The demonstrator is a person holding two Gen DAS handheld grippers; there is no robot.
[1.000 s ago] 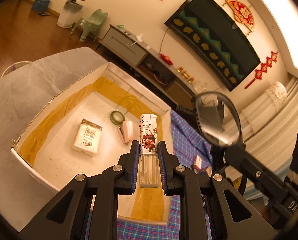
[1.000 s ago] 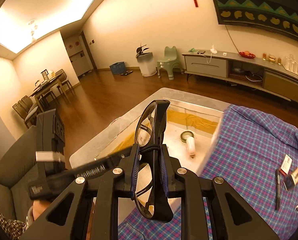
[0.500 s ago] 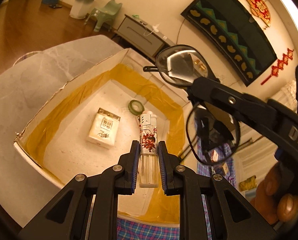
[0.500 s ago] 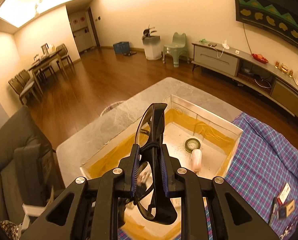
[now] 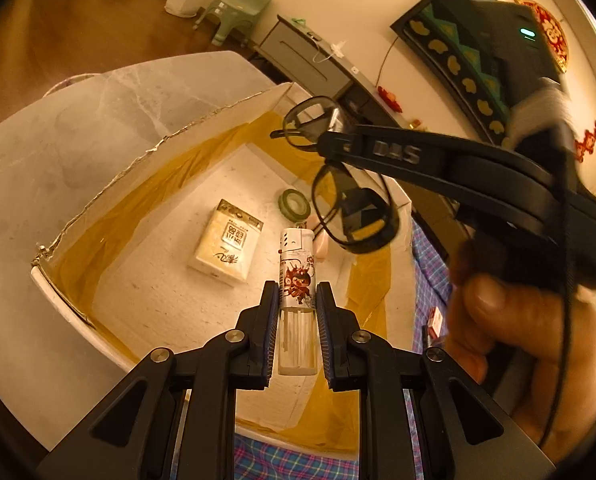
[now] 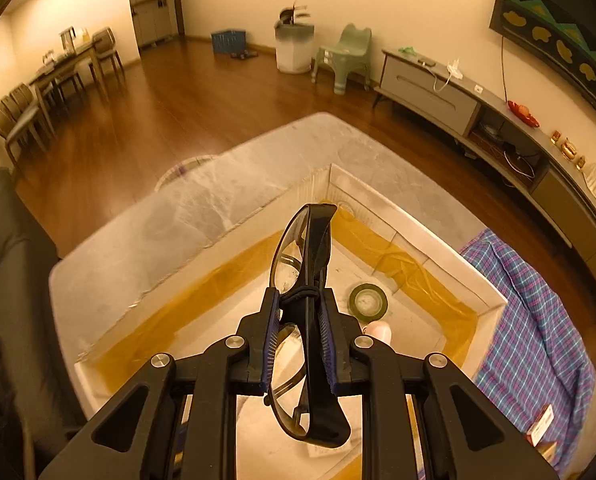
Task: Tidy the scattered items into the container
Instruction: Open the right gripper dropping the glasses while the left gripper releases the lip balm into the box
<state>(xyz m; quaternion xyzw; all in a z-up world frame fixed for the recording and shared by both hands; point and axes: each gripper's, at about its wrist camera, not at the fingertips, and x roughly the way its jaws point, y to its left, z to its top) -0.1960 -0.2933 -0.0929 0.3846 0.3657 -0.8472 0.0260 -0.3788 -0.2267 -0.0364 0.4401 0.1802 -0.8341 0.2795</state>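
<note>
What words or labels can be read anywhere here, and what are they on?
"DAS": raised letters on the right hand-held gripper, seen from the left wrist.
White packet in the box: large printed characters, not legible.
Lighter in the left hand-held gripper: a red cartoon figure, its small print too blurred.

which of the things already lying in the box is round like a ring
The green tape roll on the box floor. It is a hollow ring; the white packet beside it is a flat rectangle, and the pink item is oblong.

Glasses [image 5: 340, 184] over box [image 5: 98, 200] — left corner free
</note>
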